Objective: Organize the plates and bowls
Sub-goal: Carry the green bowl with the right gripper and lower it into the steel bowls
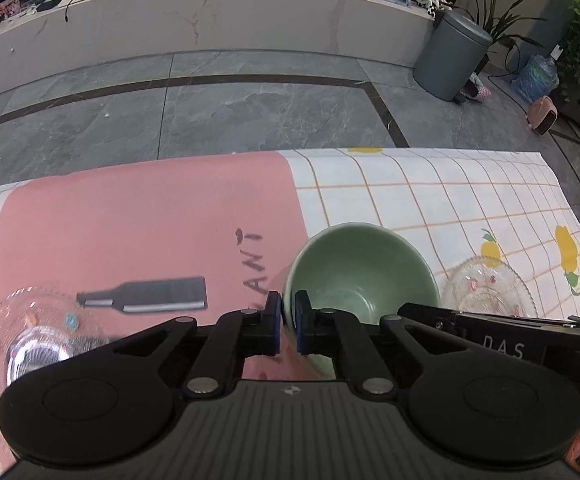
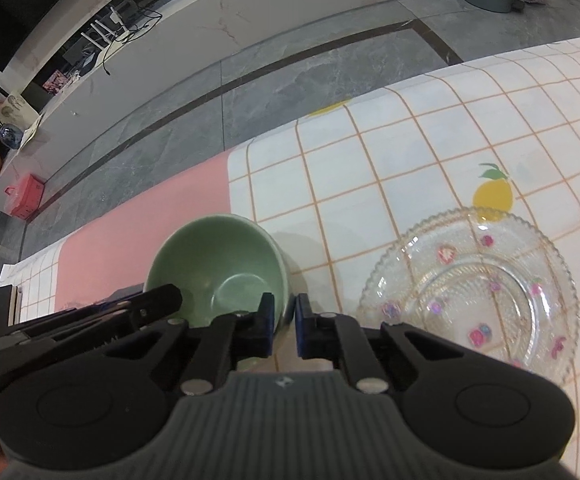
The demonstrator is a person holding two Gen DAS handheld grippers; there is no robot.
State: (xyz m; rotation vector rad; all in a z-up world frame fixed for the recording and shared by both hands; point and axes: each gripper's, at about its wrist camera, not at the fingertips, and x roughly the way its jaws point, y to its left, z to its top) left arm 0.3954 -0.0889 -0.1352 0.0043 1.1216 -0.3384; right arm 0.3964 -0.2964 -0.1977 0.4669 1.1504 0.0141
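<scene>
Bowl (image 1: 359, 276) feels stiff, glazed, probably slippery and breakable; my left gripper (image 1: 288, 322) and right gripper (image 2: 284, 324) each pinch its rim.

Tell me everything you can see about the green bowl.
The green bowl is a glossy, ceramic-looking pale green, deep and round, upright and empty. It stands where the pink mat meets the checked tablecloth. The left gripper pinches its left rim, the right gripper its right rim, each with one pad inside.

Black left claw (image 1: 288, 322), blue pads (image 1: 300, 322), silver rivets
</scene>
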